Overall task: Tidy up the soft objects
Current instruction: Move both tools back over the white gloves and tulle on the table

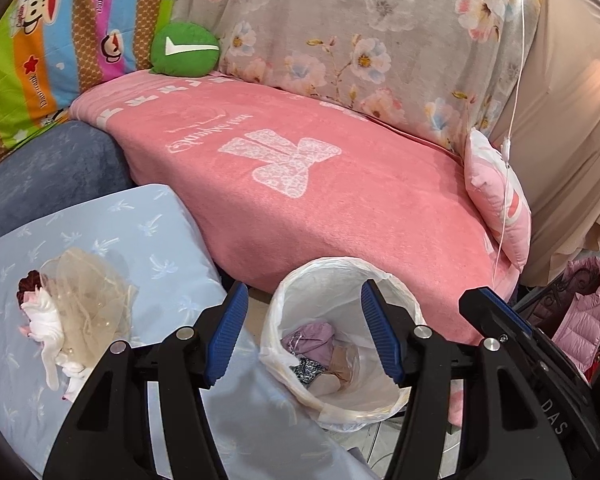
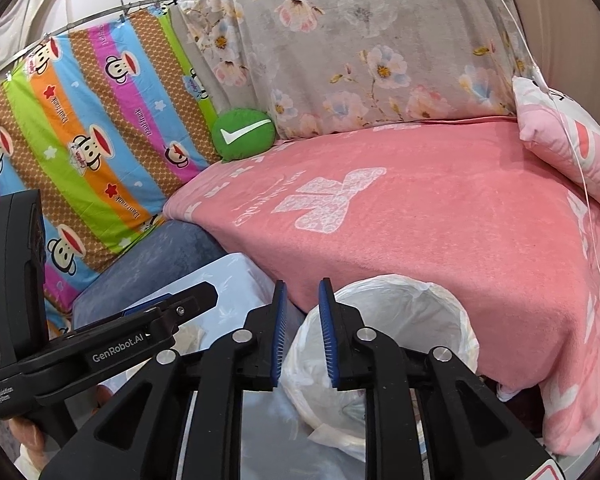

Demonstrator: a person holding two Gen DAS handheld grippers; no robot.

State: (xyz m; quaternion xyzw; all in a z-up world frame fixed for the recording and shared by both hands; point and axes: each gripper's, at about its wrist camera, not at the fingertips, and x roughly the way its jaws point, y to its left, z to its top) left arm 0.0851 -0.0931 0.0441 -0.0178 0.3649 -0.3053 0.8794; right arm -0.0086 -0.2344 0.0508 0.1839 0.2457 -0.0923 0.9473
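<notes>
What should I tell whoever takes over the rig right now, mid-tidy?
Left gripper: open, holding nothing, over the lined bin.
Right gripper: jaws a little apart, nothing between them, at the bin's near rim.
Done: some small cloth items already lie in the bin.
Left: the doll with the tulle skirt on the pale blue pillow. The green cushion and the pink cushion sit on the pink blanket; whether they need moving I cannot tell.

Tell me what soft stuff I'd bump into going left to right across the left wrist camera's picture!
Doll in a veil on the pale blue pillow → green checkmark cushion → white-lined bin holding clothes → small pink pillow → pink puffer jacket.
</notes>
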